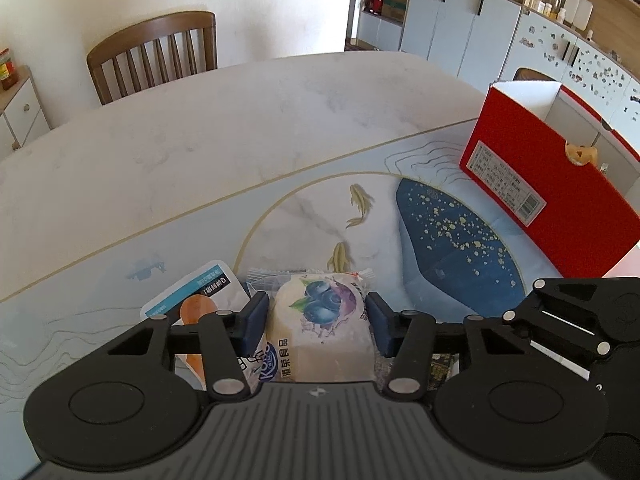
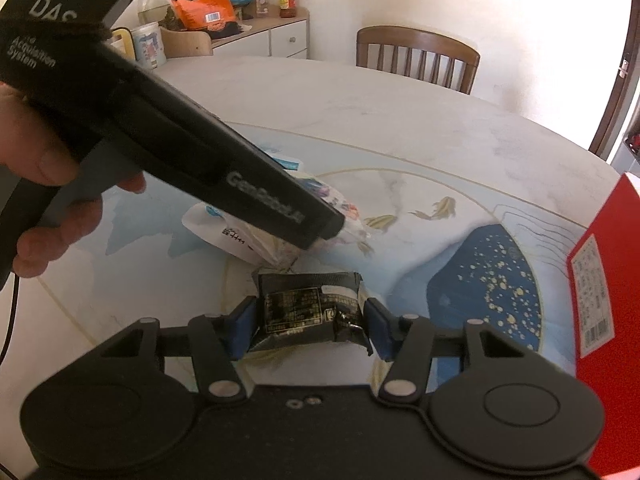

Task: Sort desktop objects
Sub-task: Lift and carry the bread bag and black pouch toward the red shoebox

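Blueberry packet [image 1: 320,328]: pale wrapper printed with blueberries, lying on the worktop [image 1: 224,128] atop other packets.
Left gripper [image 1: 316,320]: fingers bracket the blueberry packet on both sides; contact looks likely, but a firm clamp cannot be confirmed.
Black packet [image 2: 306,312]: dark crinkled foil with fine print, low over the worktop.
Right gripper [image 2: 308,326]: fingers pressed against both ends of the black packet.
Red box [image 1: 560,184]: open-topped, standing at the right of the worktop; contents hidden.

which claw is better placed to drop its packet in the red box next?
Right, probably. The right claw brackets the black packet, with the red box beside it. The left claw sits farther away.
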Tool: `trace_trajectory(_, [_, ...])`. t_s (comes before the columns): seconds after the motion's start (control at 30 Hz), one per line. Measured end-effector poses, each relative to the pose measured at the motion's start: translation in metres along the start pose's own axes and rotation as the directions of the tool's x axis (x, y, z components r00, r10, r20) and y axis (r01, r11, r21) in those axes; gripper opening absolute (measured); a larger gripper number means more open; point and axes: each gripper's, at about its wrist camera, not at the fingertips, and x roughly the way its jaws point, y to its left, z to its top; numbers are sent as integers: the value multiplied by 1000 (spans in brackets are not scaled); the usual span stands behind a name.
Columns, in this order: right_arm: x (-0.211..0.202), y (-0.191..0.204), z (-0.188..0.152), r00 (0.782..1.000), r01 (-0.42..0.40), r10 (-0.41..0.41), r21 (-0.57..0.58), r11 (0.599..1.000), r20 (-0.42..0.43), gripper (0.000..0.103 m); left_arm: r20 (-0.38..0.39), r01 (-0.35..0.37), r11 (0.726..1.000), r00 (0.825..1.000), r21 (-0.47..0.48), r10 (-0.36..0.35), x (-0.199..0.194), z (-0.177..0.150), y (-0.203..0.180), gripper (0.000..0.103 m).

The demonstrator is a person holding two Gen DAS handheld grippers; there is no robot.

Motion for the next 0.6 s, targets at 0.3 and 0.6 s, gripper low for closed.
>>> trace_trajectory(0.3, [-21, -5, -1, 999, 30, -30, 27, 999, 25, 56, 30, 4, 1000, 1000, -5, -4, -16, 3, -4, 52])
trace_trajectory(0.6, [-36, -9, -4, 998, 58, -59, 39, 998, 37, 56, 45, 3, 1000, 999, 10, -3, -26, 2, -12, 52])
